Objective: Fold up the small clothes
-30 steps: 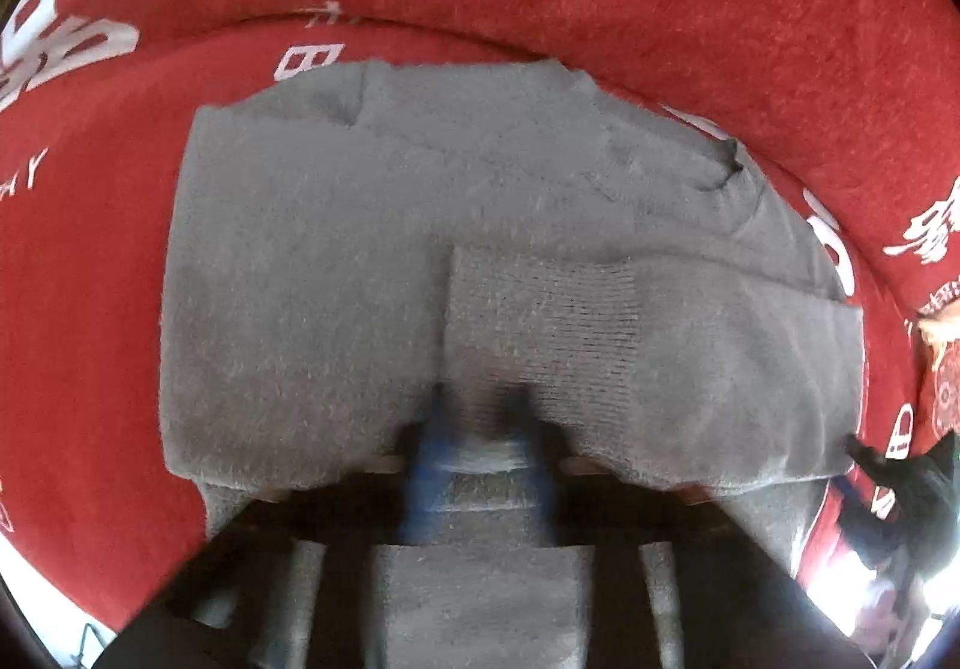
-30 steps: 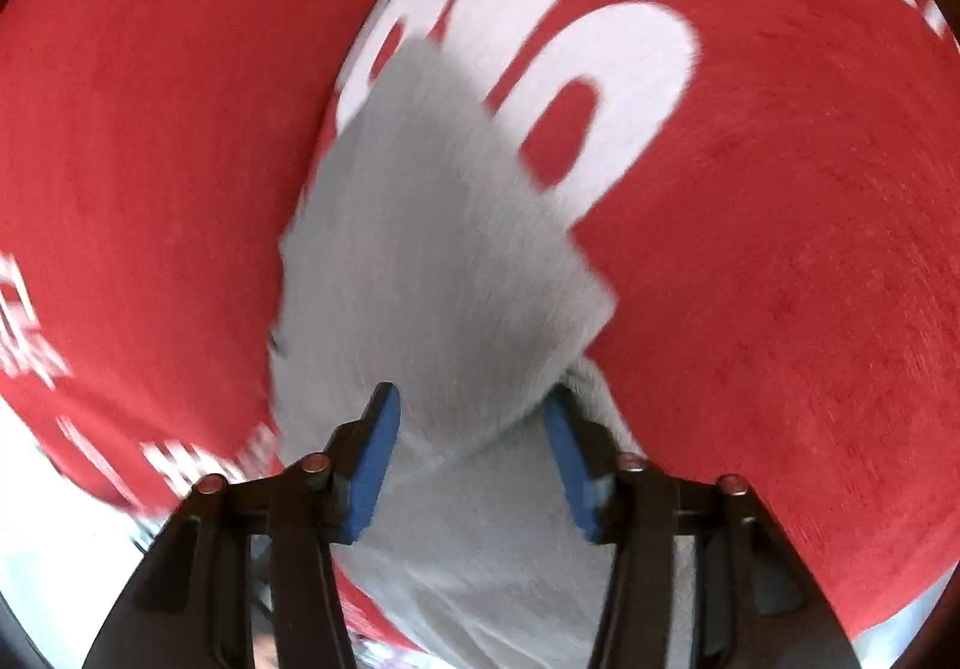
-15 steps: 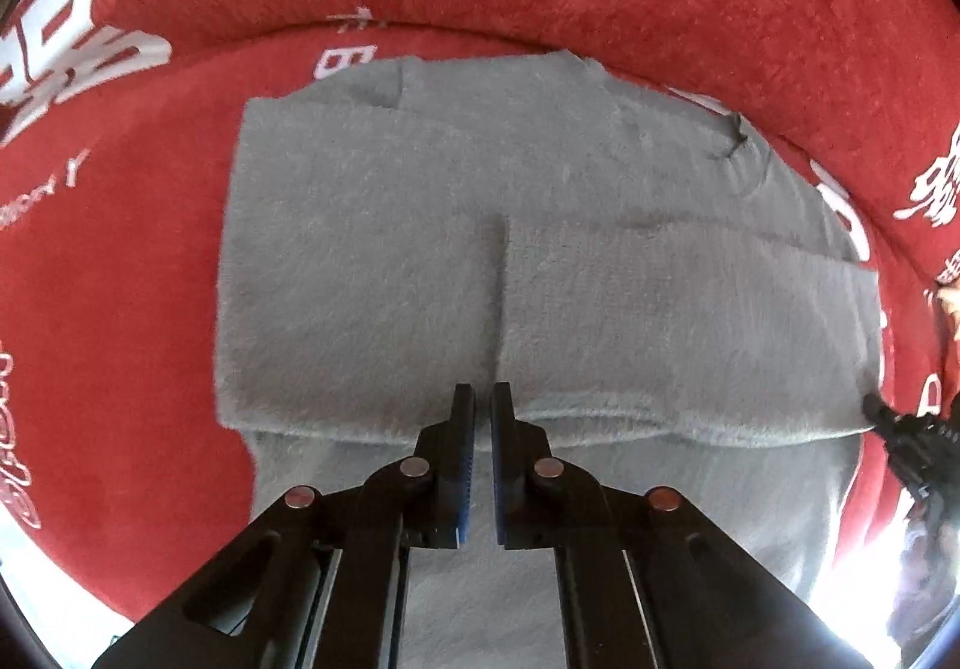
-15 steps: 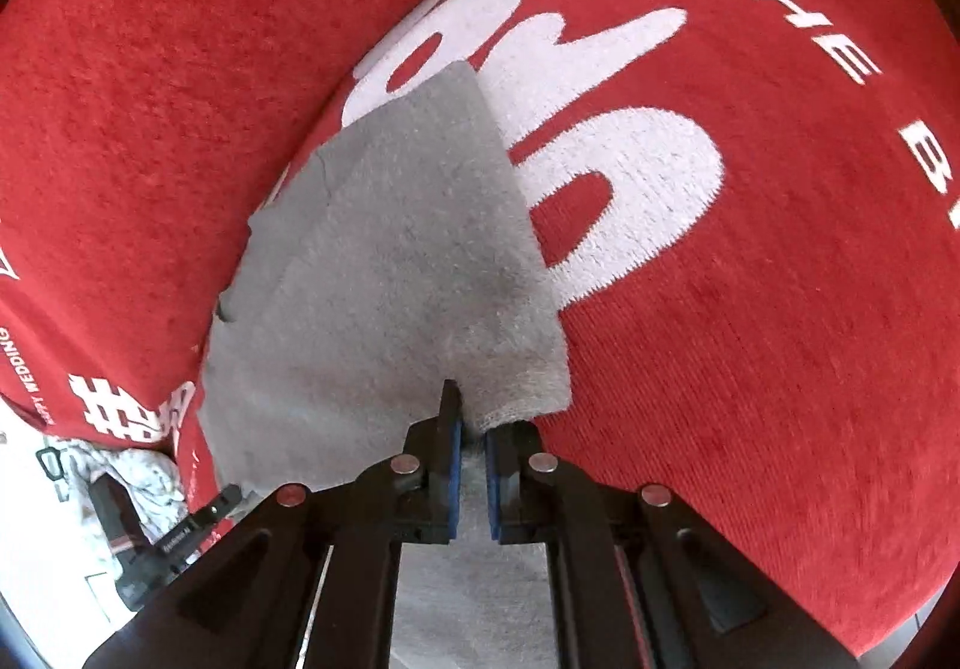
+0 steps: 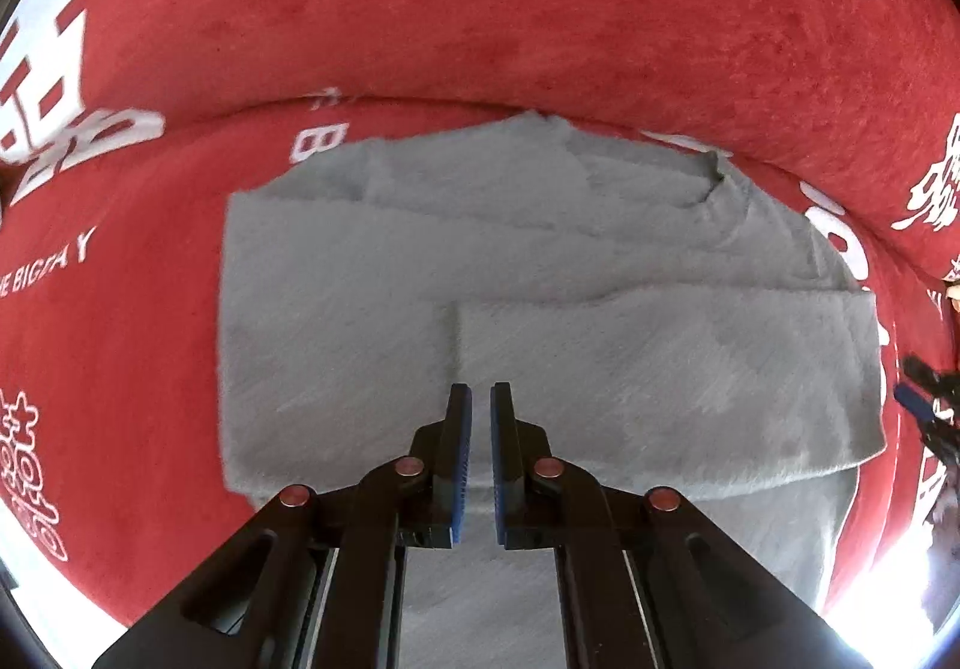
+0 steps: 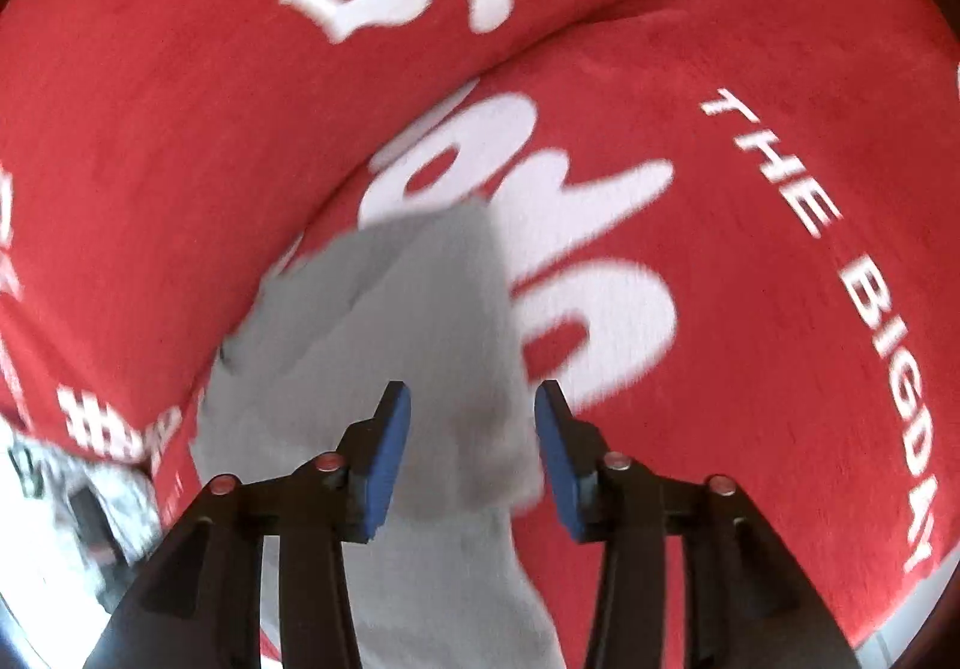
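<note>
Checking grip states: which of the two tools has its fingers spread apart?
The right tool: wide gap over the grey sweater. The left tool is nearly closed, holding nothing.

The left gripper, a black two-finger tool with blue pads, points forward with its fingers nearly pressed together; only a thin gap shows between the pads, and nothing is in it. The right gripper, black with blue pads too, has its fingers spread wide apart. The left gripper's tip also peeks in at that view's right edge.
</note>
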### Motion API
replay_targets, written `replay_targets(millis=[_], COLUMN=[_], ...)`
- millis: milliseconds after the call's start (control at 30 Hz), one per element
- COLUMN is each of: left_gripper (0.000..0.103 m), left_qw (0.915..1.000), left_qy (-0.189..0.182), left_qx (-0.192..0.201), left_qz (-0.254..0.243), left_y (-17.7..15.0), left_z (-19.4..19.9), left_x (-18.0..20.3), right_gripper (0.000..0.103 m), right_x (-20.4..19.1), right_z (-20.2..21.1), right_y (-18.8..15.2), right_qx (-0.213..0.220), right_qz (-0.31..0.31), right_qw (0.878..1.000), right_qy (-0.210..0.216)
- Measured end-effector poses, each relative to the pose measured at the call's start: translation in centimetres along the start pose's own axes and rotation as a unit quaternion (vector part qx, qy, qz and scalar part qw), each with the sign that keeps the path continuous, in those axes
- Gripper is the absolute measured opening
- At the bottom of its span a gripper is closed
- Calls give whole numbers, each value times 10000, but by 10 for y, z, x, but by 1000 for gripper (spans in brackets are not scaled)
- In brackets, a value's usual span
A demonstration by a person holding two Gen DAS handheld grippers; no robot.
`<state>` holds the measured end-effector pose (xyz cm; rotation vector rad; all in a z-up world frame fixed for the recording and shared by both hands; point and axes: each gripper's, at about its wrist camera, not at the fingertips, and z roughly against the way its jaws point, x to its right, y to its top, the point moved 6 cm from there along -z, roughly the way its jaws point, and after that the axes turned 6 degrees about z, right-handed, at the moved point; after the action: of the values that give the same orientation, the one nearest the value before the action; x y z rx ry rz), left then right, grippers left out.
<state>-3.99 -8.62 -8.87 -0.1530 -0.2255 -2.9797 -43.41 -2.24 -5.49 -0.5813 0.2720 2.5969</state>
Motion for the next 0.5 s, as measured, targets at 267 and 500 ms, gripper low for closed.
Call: replay_targets(millis=[267,500], left_gripper=[7,7], left_qw=[9995,9991], left_qy=[214,300], left_qx=[-208,-208], left_qz=[-66,-219], left_y=[-9,-15], left_z=[-22,-22], left_x=[11,11], right_gripper=[9,11], right_x=[-20,-5], right_z=[-29,-37], right_y=[18,20], right_qx=[-309,-314], right_qz=[666,1074], right_qw=[9973,9898], right_qy=[-95,-881])
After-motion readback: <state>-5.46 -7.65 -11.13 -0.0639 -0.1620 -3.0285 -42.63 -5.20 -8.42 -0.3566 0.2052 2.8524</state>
